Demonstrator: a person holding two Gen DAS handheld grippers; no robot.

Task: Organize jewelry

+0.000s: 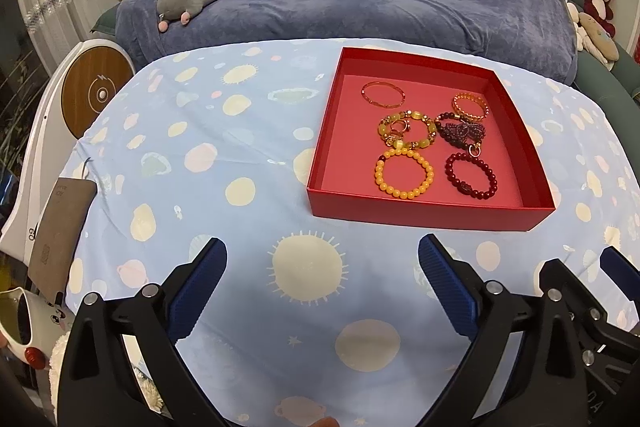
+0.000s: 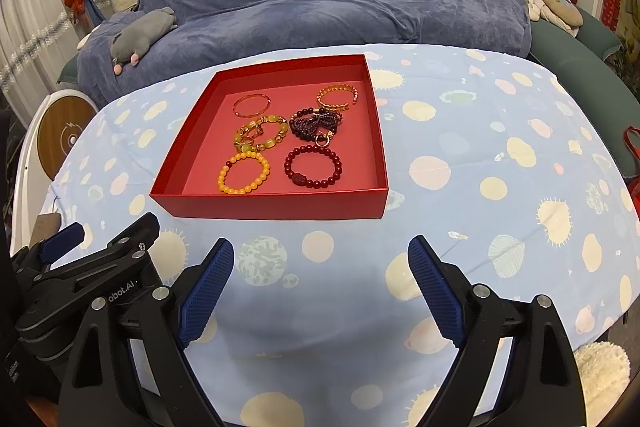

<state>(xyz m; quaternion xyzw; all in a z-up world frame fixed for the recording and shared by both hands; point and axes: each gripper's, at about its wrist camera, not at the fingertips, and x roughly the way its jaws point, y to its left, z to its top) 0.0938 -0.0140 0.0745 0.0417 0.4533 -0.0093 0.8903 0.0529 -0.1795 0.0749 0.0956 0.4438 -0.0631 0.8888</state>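
6 bracelets lie flat inside an open red box on a worktop draped in a pale blue planet-print cloth, with nothing left loose on the cloth. The left claw and right claw both hang above the near cloth, short of the box, each with its blue pads spread wide and holding nothing.

The yellow beaded bracelet and the dark red beaded bracelet sit nearest the front wall. They look light and limp, probably strung on elastic, with smooth round beads likely to roll between the pads; a pinch across one side of the loop seems safest. The thin gold bangle and the gold cuff at the back appear stiff and slippery. The purple beaded piece is bunched and may snag its neighbours.

Rings have no clear long axis; the cuff's gap faces right. The box sits skewed, its front wall running left to right.
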